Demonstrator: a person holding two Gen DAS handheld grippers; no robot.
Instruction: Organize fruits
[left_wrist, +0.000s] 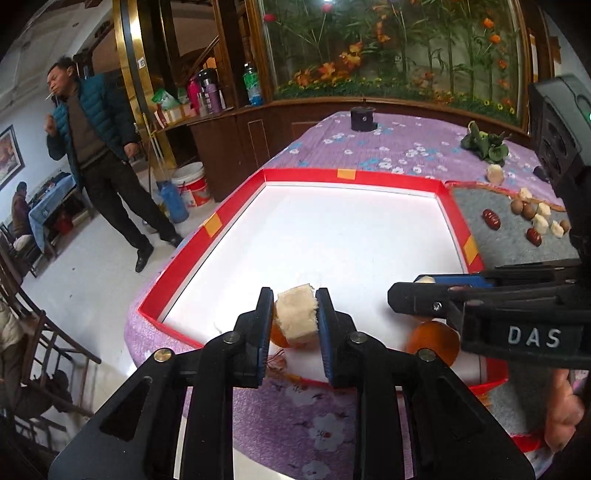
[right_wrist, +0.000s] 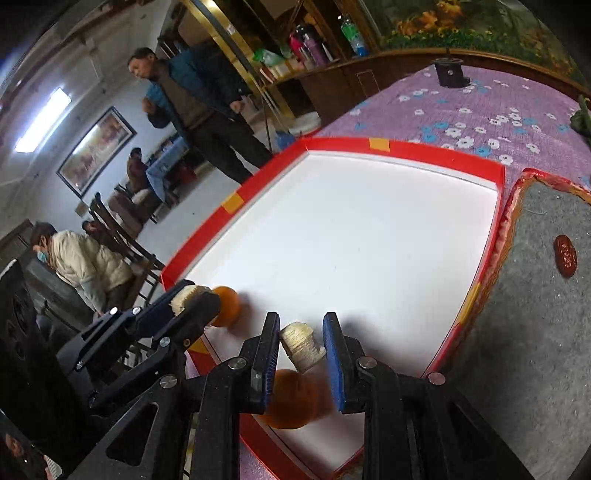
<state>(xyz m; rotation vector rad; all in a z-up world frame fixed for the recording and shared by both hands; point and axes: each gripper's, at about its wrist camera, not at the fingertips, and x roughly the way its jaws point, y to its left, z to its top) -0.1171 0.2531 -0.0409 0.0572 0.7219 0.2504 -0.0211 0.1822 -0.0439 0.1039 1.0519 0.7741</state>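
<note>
Here the purple floral tablecloth (left_wrist: 388, 144) covers the table, and on it sits a red-walled tray with a white floor (left_wrist: 332, 236), taking up most of both views. To the tray's right, touching its wall, lies a grey felt mat (left_wrist: 513, 236).

Left gripper (left_wrist: 294, 319): hovers over the near edge of the tray, jaws clamped on a pale cut fruit chunk (left_wrist: 295, 314). An orange fruit (left_wrist: 279, 334) lies on the tray floor just behind and below that chunk, largely hidden by it.

Right gripper (right_wrist: 300, 352): over the near right part of the tray. A second pale chunk (right_wrist: 303, 350) sits between its blue pads (right_wrist: 334, 362), tilted; there seems to be a small gap on the left-pad side, so whether the jaws are truly pressing on it cannot be told. A second orange fruit (right_wrist: 291, 400) lies on the tray floor directly beneath this gripper.

View differences: the left wrist view shows the mat's far stock, namely two red dates (left_wrist: 491, 218), several pale chunks (left_wrist: 541, 221) and brown round fruits (left_wrist: 517, 206), plus green leaves (left_wrist: 484, 144) on the cloth beyond. The right wrist view shows only one date on the mat. Both views show a small black block (left_wrist: 363, 118) at the table's far end.
</note>
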